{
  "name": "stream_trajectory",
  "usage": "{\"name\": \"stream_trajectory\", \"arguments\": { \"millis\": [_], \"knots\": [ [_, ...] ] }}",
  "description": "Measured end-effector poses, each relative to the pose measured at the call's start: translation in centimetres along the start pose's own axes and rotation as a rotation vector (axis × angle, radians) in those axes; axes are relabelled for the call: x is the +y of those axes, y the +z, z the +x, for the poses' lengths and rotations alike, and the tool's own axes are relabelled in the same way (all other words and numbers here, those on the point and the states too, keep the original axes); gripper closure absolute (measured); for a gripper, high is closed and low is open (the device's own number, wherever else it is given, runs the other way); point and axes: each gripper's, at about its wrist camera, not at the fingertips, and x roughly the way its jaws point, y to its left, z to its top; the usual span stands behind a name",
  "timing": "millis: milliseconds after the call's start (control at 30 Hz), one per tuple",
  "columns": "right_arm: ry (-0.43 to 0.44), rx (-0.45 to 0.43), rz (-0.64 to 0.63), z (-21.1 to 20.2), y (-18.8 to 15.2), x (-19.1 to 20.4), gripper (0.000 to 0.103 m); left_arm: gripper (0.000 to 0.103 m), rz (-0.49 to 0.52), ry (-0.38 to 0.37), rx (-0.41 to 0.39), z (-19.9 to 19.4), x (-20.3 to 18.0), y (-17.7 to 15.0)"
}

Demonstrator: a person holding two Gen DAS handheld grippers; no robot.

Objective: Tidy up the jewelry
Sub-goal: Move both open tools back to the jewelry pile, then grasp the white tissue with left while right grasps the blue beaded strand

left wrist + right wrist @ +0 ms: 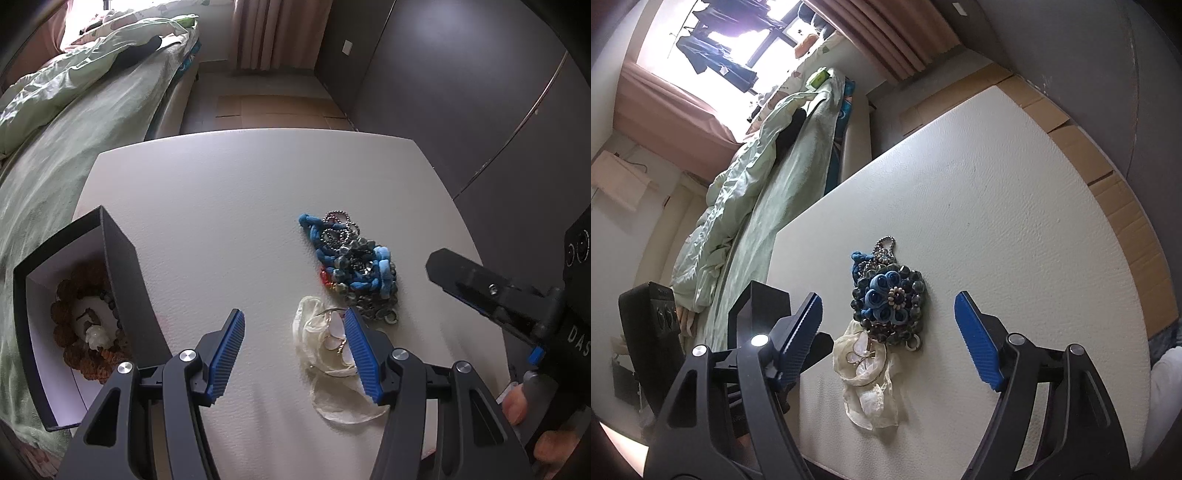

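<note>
Room: bedroom, white table (240, 206) beside bed.
L gripper (295, 334): jaws apart, empty, right pad by cream brooch (866, 363).
R gripper (888, 317): jaws wide, empty.
Left: cream brooch, then blue necklace (354, 262), both on table.
Done: brown beads in box (122, 254).

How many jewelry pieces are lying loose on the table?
2: a blue flower piece mid-table and a cream butterfly piece touching its near end. More sit in the box; overlap may hide others.

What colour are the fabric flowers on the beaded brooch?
Blue fabric flowers, clearest in the right wrist view.
</note>
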Motion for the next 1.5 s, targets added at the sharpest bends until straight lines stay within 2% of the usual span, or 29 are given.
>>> {"name": "stream_trajectory", "arguments": {
  "millis": [167, 267, 333, 467, 500, 533, 567, 633, 867, 1133, 1267, 1300, 1367, 1500],
  "knots": [
    [-0.003, -0.003, 0.007, 0.0, 0.0, -0.1, 0.028, 0.055, 0.014, -0.024, 0.008, 0.0, -0.9, 0.0],
    [-0.004, -0.004, 0.018, -0.1, 0.1, -0.3, 0.028, 0.063, 0.016, -0.027, 0.024, 0.6, -1.6, -0.1],
    [-0.006, -0.003, 0.025, 0.0, 0.1, -0.4, 0.028, 0.067, -0.020, -0.008, 0.042, 1.4, -1.1, -0.2],
    [-0.008, -0.001, 0.022, 0.0, 0.2, -0.4, 0.028, 0.068, -0.076, 0.001, 0.064, 2.5, 0.2, -0.4],
    [-0.007, 0.000, 0.021, 0.0, 0.2, -0.5, 0.028, 0.075, -0.080, 0.000, 0.064, 2.6, 0.4, -0.5],
    [-0.007, 0.001, 0.021, 0.0, 0.1, -0.4, 0.028, 0.092, -0.086, -0.015, 0.064, 2.6, 0.6, -0.5],
    [-0.007, 0.001, 0.021, 0.1, 0.1, -0.4, 0.028, 0.099, -0.089, -0.029, 0.064, 2.6, 0.7, -0.5],
    [-0.005, 0.003, 0.022, 0.1, 0.1, -0.4, 0.028, 0.102, -0.082, -0.046, 0.058, 2.3, 0.6, -0.4],
    [-0.003, 0.008, 0.014, 0.3, 0.1, -0.2, 0.028, 0.103, -0.022, -0.112, -0.009, -1.2, -0.7, 0.6],
    [0.001, 0.009, 0.012, 0.3, 0.1, -0.1, 0.028, 0.103, 0.012, -0.121, -0.078, -4.8, -1.3, 1.8],
    [0.011, 0.018, 0.011, 0.4, 0.0, 0.0, 0.034, 0.103, -0.010, -0.165, -0.111, -7.0, -0.7, 2.0],
    [0.011, 0.019, 0.009, 0.5, 0.0, 0.1, 0.034, 0.103, -0.012, -0.161, -0.118, -7.2, -0.7, 1.7],
    [0.013, 0.018, 0.003, 0.5, -0.1, 0.3, 0.034, 0.103, 0.001, -0.104, -0.115, -7.3, -0.5, 2.1],
    [0.013, 0.023, -0.004, 0.6, -0.2, 0.5, 0.034, 0.103, -0.018, -0.090, -0.100, -7.1, 0.9, 2.1]
  ]
}}
